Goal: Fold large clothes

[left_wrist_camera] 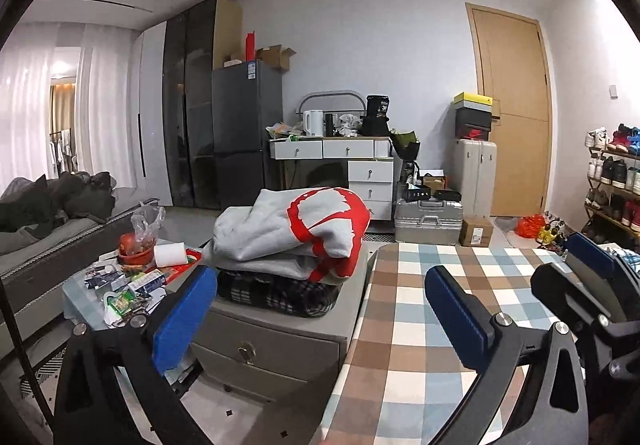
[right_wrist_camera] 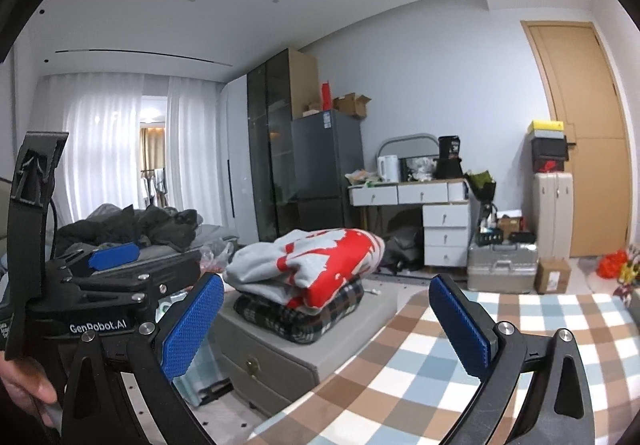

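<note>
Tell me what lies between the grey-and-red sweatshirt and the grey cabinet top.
A dark plaid garment, folded under the sweatshirt on the cabinet; both wrist views show it.

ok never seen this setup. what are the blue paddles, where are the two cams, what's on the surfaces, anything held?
No robot arm here: a person carries a two-finger gripper in each hand, and the blue paddles are the finger pads. Each picture comes from a fisheye camera on one gripper, looking forward between its fingers. The left gripper and right gripper both stand open and hold nothing. Each also shows at the edge of the other's view. Below them is a checked cloth with no garment lying on the part in view. Beyond it, a grey cabinet carries a folded grey and red sweatshirt on top of a dark plaid garment. A cluttered small table stands to the left.
</note>
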`<move>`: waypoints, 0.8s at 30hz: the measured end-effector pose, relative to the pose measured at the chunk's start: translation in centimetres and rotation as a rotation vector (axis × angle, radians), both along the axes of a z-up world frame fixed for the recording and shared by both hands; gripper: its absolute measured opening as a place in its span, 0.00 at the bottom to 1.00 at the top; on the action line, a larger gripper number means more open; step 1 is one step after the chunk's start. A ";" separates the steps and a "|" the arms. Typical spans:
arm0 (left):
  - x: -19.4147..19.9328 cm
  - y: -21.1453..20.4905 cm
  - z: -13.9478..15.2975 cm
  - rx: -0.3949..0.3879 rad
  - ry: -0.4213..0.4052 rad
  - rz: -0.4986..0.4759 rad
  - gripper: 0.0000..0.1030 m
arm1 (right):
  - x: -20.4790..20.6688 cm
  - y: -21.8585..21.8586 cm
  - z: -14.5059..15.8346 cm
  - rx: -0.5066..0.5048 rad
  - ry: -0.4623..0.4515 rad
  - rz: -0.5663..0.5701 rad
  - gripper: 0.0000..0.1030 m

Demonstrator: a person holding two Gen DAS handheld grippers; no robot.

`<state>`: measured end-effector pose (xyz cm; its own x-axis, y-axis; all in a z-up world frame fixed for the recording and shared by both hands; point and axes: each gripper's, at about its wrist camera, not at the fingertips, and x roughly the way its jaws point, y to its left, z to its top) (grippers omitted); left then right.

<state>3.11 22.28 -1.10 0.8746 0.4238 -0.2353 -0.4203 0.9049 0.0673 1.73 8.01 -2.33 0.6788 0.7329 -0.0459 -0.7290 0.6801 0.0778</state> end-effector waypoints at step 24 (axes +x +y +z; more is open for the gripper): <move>-1.6 -0.5 -1.2 0.001 -0.032 0.019 0.99 | -1.7 0.1 -0.5 0.008 -0.023 0.017 1.00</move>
<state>1.52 21.74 -2.32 0.8737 0.4401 -0.2071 -0.4390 0.8969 0.0541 0.06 8.13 -2.85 0.6674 0.7443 -0.0247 -0.7418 0.6673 0.0664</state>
